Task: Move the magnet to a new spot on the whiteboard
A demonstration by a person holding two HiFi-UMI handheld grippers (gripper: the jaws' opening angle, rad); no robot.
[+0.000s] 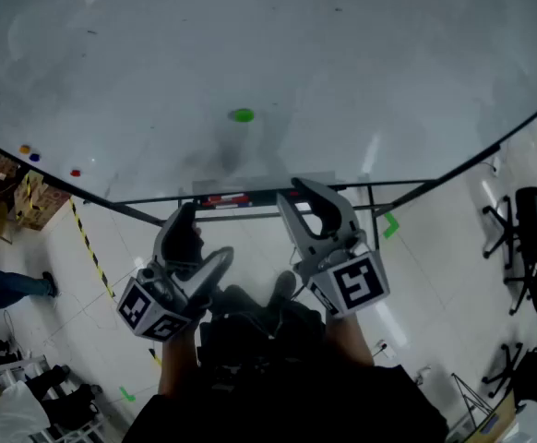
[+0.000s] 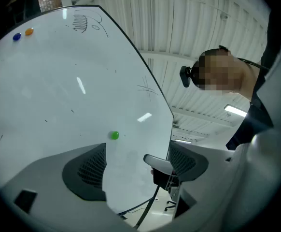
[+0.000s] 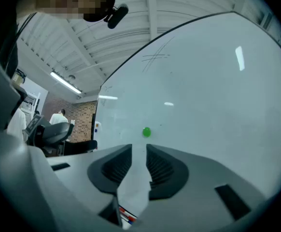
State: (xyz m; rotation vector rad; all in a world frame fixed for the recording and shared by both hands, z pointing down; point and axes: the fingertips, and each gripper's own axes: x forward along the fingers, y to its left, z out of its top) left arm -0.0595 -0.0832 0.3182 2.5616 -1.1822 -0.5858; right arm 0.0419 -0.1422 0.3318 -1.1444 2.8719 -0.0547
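four magnets on the whiteboard [image 1: 361, 53]: one green magnet [image 1: 242, 114] alone near the lower middle, one orange magnet [image 1: 25, 149], one blue magnet [image 1: 34, 157] and one red magnet [image 1: 75, 172] at the left edge. two tools: left hand-held gripper [image 1: 199, 245], jaws wide apart, empty; right hand-held gripper [image 1: 304, 206], jaws apart by a narrower gap, empty. board glossy, faint pen marks. pale floor [image 1: 250, 247], striped tape [image 1: 89, 243], black office chairs [image 1: 527, 220] at right.

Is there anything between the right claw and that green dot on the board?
No. In the right gripper view, only bare whiteboard separates the right gripper from the green magnet.
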